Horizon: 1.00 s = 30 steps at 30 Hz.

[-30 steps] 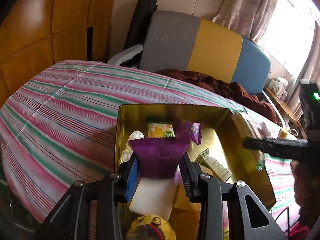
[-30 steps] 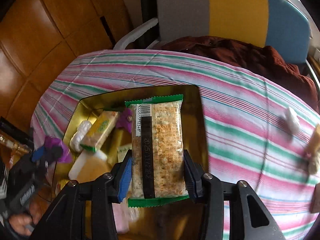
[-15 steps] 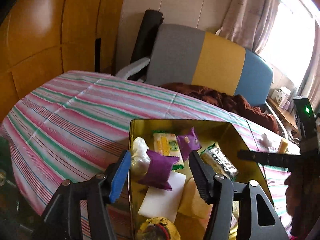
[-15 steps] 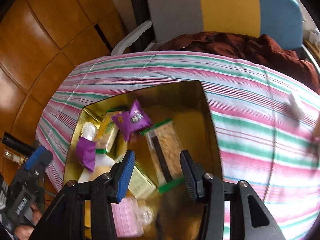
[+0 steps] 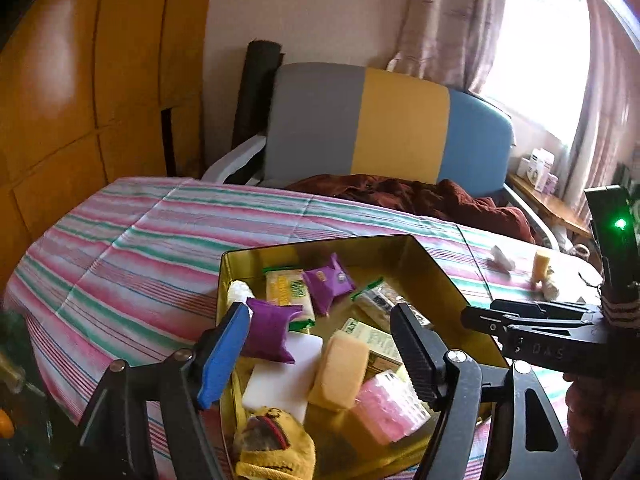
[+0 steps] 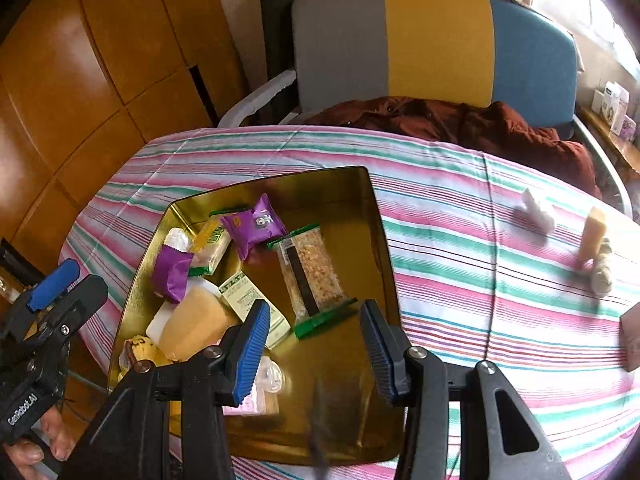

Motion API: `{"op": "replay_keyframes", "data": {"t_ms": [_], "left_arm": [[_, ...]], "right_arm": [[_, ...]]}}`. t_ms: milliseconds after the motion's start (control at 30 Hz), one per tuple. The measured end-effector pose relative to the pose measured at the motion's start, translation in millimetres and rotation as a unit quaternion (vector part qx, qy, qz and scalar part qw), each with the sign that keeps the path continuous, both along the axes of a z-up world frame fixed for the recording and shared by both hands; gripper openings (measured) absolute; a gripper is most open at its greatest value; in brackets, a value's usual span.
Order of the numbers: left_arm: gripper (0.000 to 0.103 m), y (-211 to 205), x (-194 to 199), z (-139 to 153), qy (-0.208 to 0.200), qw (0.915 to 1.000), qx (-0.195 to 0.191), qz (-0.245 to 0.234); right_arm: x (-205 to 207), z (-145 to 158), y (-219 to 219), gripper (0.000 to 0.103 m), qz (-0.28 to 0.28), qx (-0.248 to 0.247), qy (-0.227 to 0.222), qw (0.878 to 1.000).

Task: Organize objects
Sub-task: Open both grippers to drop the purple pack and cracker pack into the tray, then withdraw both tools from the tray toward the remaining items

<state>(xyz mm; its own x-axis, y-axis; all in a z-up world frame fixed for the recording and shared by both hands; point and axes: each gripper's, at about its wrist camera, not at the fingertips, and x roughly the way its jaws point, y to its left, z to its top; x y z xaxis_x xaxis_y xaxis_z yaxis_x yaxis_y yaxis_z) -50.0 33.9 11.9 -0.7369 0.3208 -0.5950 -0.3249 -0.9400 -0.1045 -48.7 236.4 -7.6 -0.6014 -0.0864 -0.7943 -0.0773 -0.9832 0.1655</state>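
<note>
Lettering reading "GenRobot.AI" is printed on the body of the left gripper [image 6: 52,280], seen at the lower left edge of the right wrist view; "DAS" can be made out on the side of the right gripper [image 5: 476,314] in the left wrist view. The left gripper [image 5: 320,348] has its jaws apart and opening, with nothing pressed between the pads. The right gripper [image 6: 316,344] has its jaws apart, and nothing is gripped there.

Directly below and ahead of both pairs of jaws lies a gold tin [image 6: 376,216] on a striped tablecloth [image 6: 460,280]. Nearest the left jaws, inside the tin, a yellow soft toy [image 5: 272,444], a pink plastic case [image 5: 390,408], a white block [image 5: 286,380] and a tan sponge-like block [image 5: 340,372] are seen. Just beyond the blue pad lies a purple packet [image 5: 270,336]. Ahead of the right jaws lies a cracker packet with green ends [image 6: 314,276], barcode side up; its print cannot be read. Farther in are a yellow biscuit packet [image 6: 212,244] and a second purple packet [image 6: 254,226], whose label is too blurred to read.

Well right of the jaws, outside the tin, a white wrapped piece [image 6: 538,210] and a tan block [image 6: 592,236] rest on the cloth. Beyond the table stands a grey, yellow and blue chair [image 6: 436,44].
</note>
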Motion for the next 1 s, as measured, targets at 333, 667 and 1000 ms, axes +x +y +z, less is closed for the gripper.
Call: {"op": "replay_keyframes", "data": {"t_ms": [333,667,1000], "left_arm": [[0.076,27,17,7,0.014,0.9988,-0.027,-0.038],[0.076,59,31,4,0.012,0.9957,-0.05,-0.077],[0.08,88,42,4,0.015,0.9911,-0.067,-0.114]], "right_arm": [[21,8,21,0.051,-0.012,0.014,0.017,1.0],[34,8,63,0.051,-0.047,0.015,0.02,0.999],[42,7,104,0.051,-0.075,0.029,0.014,0.997]]}}
